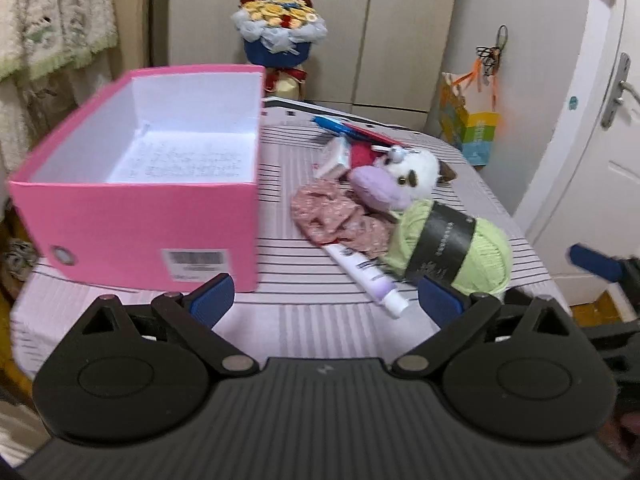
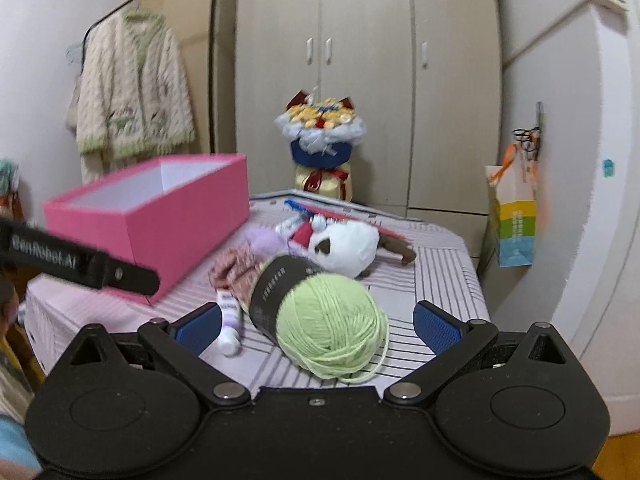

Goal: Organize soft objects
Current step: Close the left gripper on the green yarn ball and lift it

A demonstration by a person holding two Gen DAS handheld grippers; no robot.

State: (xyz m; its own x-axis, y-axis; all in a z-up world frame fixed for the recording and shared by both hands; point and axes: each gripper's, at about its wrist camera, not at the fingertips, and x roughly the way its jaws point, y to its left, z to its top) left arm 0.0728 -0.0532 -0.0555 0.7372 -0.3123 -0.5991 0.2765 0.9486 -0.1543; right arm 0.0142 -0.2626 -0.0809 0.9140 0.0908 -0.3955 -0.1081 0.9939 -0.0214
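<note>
Hovering low at the table's near edge, the right gripper (image 2: 316,322) has its blue pads spread wide with the green yarn (image 2: 332,324) lying right between them on the striped cloth (image 1: 320,308), not yet pinched; it looks lined up to take the ball first, since that is the closest soft thing. The left gripper (image 1: 326,298) is just as wide and holds nothing, facing the gap between the pink box (image 1: 136,216) and the pile. That box sits open-topped at the left, likely where the soft things go.

Behind the yarn lie a floral cloth (image 1: 340,220), a lilac pad (image 1: 376,192) and a white plush (image 1: 416,168), all touching or overlapping. A tube (image 1: 368,276) sticks out from under the cloth beside the yarn, and a pen (image 1: 336,124) and small packets lie mixed in behind; these hard bits could get dragged along. A loose strand trails from the yarn's near side.
</note>
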